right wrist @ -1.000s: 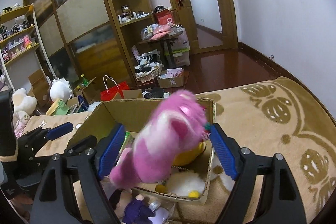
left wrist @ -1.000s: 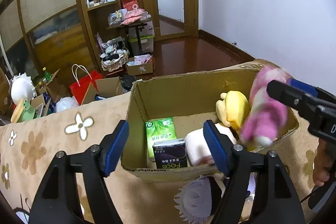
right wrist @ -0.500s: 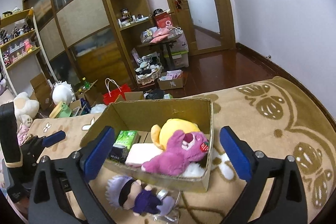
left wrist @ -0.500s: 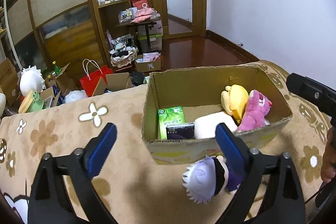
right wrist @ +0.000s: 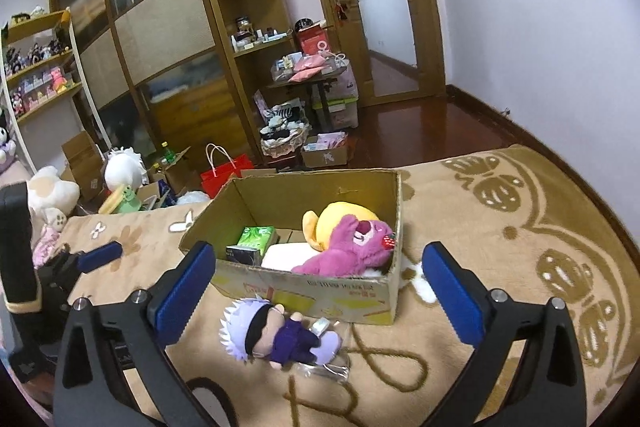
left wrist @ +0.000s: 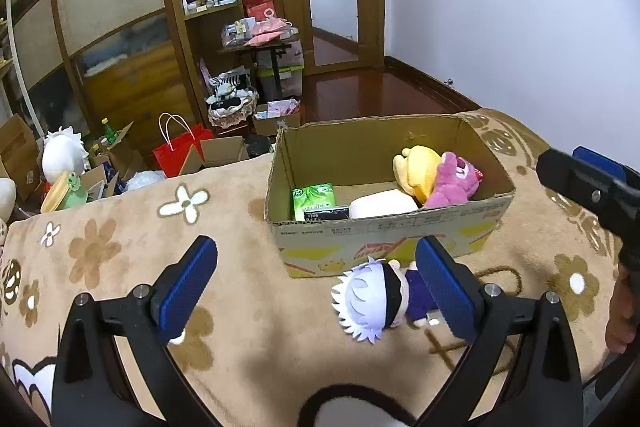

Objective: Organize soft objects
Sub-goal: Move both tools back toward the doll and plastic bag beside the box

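Observation:
An open cardboard box (left wrist: 384, 231) (right wrist: 320, 291) stands on the beige flowered blanket. Inside lie a pink plush bear (left wrist: 452, 183) (right wrist: 352, 247), a yellow plush (left wrist: 418, 167) (right wrist: 344, 217), a white soft block (left wrist: 382, 203), a green tissue pack (left wrist: 314, 199) (right wrist: 258, 239) and a black pack (left wrist: 326, 214). A white-haired doll in purple (left wrist: 380, 297) (right wrist: 272, 333) lies on the blanket in front of the box. My left gripper (left wrist: 316, 291) is open and empty, above the blanket near the doll. My right gripper (right wrist: 316, 295) is open and empty, above the box front and doll.
Beyond the blanket's far edge the floor holds a red bag (left wrist: 180, 151), cardboard boxes, plush toys (right wrist: 52, 195) and a small table (left wrist: 272, 47) before wooden cabinets. The right gripper also shows at the right in the left wrist view (left wrist: 592, 187).
The right gripper let go of the pink bear, which now lies in the box beside the yellow plush. Both grippers have pulled back and up from the box.

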Demonstrator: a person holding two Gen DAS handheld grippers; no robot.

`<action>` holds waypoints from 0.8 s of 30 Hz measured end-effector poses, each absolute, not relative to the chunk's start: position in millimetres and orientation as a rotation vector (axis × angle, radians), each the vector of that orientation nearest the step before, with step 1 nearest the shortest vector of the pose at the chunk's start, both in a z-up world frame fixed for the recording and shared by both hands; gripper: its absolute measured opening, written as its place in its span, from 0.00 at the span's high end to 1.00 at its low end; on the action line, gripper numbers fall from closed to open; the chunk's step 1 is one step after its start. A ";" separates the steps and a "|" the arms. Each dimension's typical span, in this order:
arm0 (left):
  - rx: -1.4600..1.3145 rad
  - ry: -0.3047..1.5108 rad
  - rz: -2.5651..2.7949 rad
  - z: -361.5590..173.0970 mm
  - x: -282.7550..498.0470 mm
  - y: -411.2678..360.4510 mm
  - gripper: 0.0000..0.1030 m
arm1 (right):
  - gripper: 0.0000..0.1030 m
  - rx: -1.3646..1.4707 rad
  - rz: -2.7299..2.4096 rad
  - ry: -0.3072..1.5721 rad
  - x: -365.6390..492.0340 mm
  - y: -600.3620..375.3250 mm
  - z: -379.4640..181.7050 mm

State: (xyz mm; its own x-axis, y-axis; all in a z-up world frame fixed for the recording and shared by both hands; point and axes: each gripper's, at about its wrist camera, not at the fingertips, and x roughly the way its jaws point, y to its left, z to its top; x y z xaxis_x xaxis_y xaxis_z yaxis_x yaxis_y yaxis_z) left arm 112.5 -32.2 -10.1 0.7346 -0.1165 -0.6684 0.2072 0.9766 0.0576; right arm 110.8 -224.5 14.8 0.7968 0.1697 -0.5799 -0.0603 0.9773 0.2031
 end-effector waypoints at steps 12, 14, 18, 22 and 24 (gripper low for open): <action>0.130 0.739 -0.178 -10.2 91.9 -29.3 0.04 | 0.00 0.147 0.103 0.651 82.4 -221.5 11.6; 0.122 0.739 -0.180 -13.2 94.1 -28.7 0.04 | 0.00 0.152 0.101 0.658 81.3 -222.0 9.6; 0.085 0.751 -0.208 -21.4 101.3 -26.9 0.04 | 0.00 0.165 0.085 0.673 82.9 -226.4 3.5; 0.048 0.781 -0.217 -32.8 113.6 -25.8 0.04 | 0.00 0.184 0.064 0.692 88.0 -231.7 -5.4; 0.021 0.807 -0.216 -39.7 120.4 -23.8 0.04 | 0.00 0.196 0.055 0.704 91.9 -234.7 -11.0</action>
State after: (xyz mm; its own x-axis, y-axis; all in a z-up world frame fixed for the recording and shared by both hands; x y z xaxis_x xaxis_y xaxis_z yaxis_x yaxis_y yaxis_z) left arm 120.4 -23.8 -39.7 0.6710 -0.1833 -0.7185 0.1994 0.9779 -0.0632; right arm 91.9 -234.7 -11.0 0.7619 0.1160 -0.6372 0.0156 0.9803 0.1971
